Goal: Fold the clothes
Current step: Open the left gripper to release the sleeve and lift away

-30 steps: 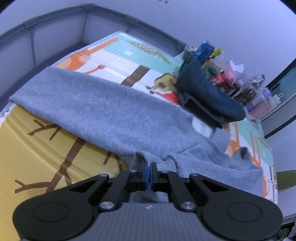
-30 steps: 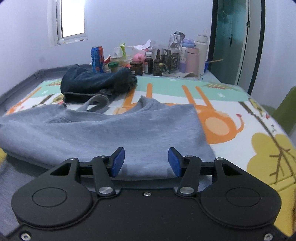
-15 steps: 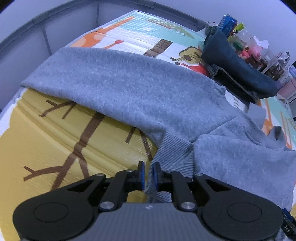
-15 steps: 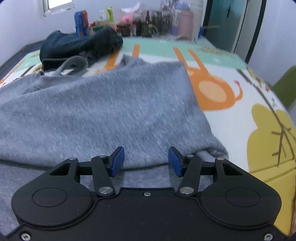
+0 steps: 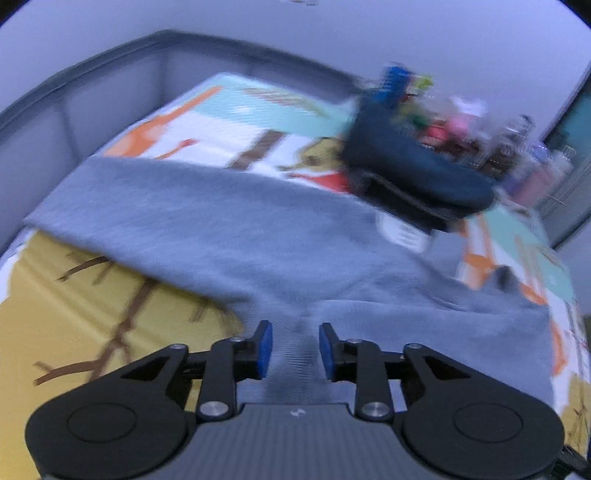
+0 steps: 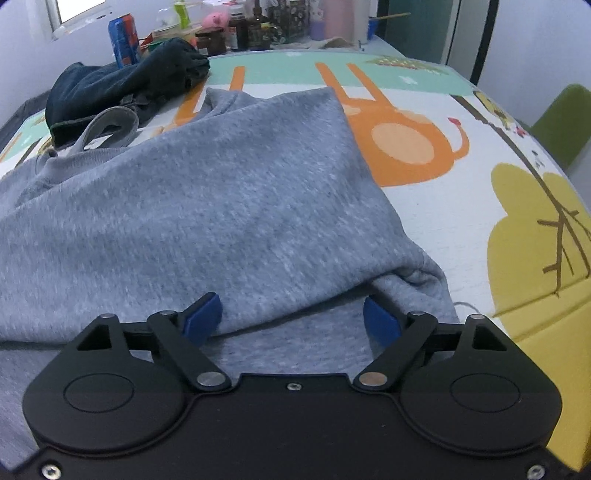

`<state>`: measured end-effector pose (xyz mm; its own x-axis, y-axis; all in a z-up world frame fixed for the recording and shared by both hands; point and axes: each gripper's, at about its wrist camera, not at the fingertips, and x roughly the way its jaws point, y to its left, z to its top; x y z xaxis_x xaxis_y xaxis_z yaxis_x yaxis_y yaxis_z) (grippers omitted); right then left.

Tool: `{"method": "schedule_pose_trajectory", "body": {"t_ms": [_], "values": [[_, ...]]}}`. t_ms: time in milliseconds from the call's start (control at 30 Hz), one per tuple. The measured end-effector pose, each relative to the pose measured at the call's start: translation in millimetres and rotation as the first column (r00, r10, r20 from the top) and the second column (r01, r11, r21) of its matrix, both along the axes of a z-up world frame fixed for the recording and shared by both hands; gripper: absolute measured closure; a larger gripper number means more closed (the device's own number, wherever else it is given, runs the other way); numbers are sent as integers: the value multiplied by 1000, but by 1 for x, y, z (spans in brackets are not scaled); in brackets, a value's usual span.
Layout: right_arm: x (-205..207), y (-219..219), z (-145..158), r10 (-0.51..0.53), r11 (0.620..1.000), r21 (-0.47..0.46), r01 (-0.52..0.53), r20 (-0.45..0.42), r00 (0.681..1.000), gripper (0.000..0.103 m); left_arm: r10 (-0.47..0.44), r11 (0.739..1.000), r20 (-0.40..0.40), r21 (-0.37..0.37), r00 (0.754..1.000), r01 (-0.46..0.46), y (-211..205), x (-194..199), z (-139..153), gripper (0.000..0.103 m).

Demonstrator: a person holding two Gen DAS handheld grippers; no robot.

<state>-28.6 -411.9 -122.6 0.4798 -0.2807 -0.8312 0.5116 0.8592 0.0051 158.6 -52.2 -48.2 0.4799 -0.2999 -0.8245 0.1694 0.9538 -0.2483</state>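
A grey sweatshirt [image 5: 229, 229] lies spread on the patterned play mat [image 5: 92, 325], one sleeve folded across its body. My left gripper [image 5: 295, 349] is open, its blue pads either side of the ribbed cuff [image 5: 295, 354], not gripping it. In the right wrist view the sweatshirt [image 6: 207, 206] fills the middle. My right gripper [image 6: 291, 319] is open wide over the folded edge of the cloth, holding nothing.
A dark navy garment [image 5: 413, 173] lies bunched at the far side of the mat; it also shows in the right wrist view [image 6: 125, 85]. Bottles and cans [image 6: 251, 26] crowd the back. A grey padded rail [image 5: 110, 74] borders the mat. A green chair [image 6: 561, 122] stands to the right.
My left gripper has opened and let go of the sleeve cuff, which now lies on the sweatshirt. My right gripper has opened wider and moved lower over the cloth.
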Motion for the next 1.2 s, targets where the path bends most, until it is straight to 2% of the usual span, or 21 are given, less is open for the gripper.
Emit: {"method": "schedule_pose_trajectory", "body": {"t_ms": [67, 167, 267, 400, 533, 700, 800, 900, 967, 1067, 1200], "values": [[1, 1, 0, 0, 1000, -8, -1, -7, 1000, 18, -64, 998, 6, -4, 998, 64, -17, -4, -3, 62], [2, 1, 0, -16, 1000, -4, 16, -13, 1000, 15, -151, 989, 9, 7, 989, 151, -42, -10, -11, 58], [3, 0, 0, -16, 1000, -4, 16, -15, 1000, 14, -194, 980, -19, 41, 981, 195, -60, -8, -28, 56], [4, 0, 2, -7, 1000, -9, 7, -27, 1000, 13, -174, 979, -69, 92, 982, 180, -64, -2, -52, 57], [4, -1, 2, 0, 1000, -13, 0, -31, 1000, 11, -157, 977, -87, 132, 984, 168, -55, 1, -61, 60], [3, -5, 2, 3, 1000, -8, -3, -36, 999, 7, -128, 988, -99, 72, 987, 136, -40, 10, -63, 61], [1, -9, 1, 1, 1000, 7, -1, -40, 999, 4, -146, 985, -84, 78, 986, 152, -42, 11, -63, 60], [-1, -14, -1, -4, 999, 36, 6, -39, 999, 0, -197, 974, -68, 102, 978, 203, -51, 7, -63, 48], [-2, -18, -3, -11, 998, 57, 13, -37, 999, 0, -246, 960, -58, 120, 967, 252, -59, 2, -65, 29], [-1, -19, -4, -9, 998, 55, 11, -40, 999, 0, -311, 933, -50, 174, 949, 315, -74, -6, -69, 13], [0, -18, -5, -7, 999, 53, 8, -36, 999, 0, -366, 896, -39, 255, 930, 363, -91, -17, -77, 1]]}}
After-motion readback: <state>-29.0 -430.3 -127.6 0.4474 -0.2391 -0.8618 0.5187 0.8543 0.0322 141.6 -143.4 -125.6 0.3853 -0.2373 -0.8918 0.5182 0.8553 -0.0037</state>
